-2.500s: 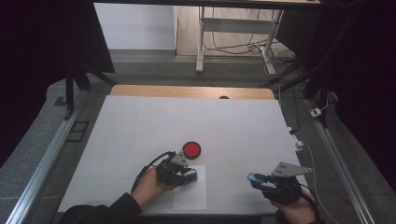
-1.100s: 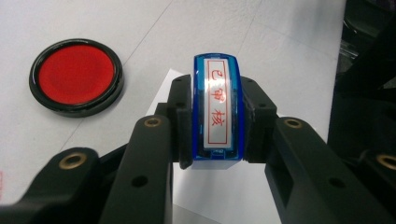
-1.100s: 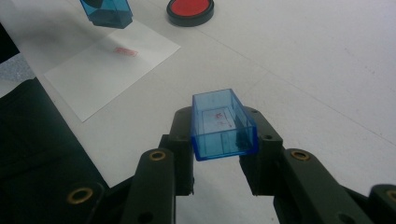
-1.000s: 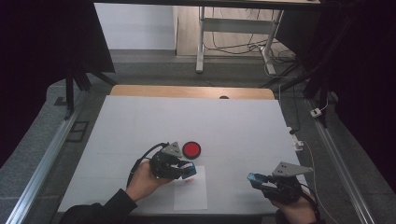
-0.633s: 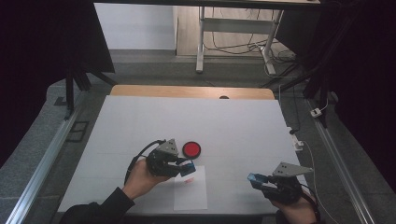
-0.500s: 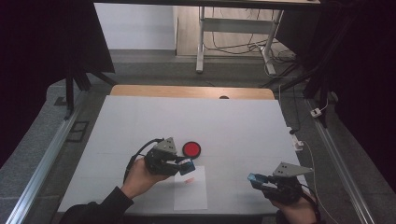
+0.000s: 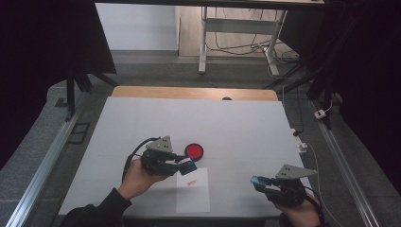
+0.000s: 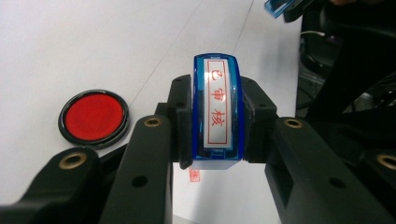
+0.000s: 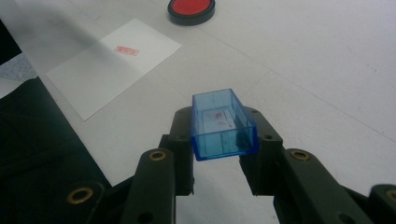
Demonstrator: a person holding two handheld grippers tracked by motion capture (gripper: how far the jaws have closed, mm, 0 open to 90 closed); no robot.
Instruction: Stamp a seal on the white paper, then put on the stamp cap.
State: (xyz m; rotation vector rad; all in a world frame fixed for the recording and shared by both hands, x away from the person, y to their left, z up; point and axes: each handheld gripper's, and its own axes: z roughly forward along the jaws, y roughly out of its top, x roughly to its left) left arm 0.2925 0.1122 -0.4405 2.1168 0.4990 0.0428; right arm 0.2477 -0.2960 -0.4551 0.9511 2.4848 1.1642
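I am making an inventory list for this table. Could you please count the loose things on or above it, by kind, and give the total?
Stamp, blue, held in the left tool: 1
Stamp cap, clear blue, held in the right tool: 1
Ink pad, round, red: 1
Sheet of paper, white, with a red stamp mark: 1
Total: 4

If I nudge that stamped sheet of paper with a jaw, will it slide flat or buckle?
The paper is one thin loose sheet lying flat on the smooth table, so it probably slides at a light touch. Pushed at an edge it would likely buckle or lift, being floppy. Nothing weighs it down, so it is probably light enough to shift under a passing gripper.
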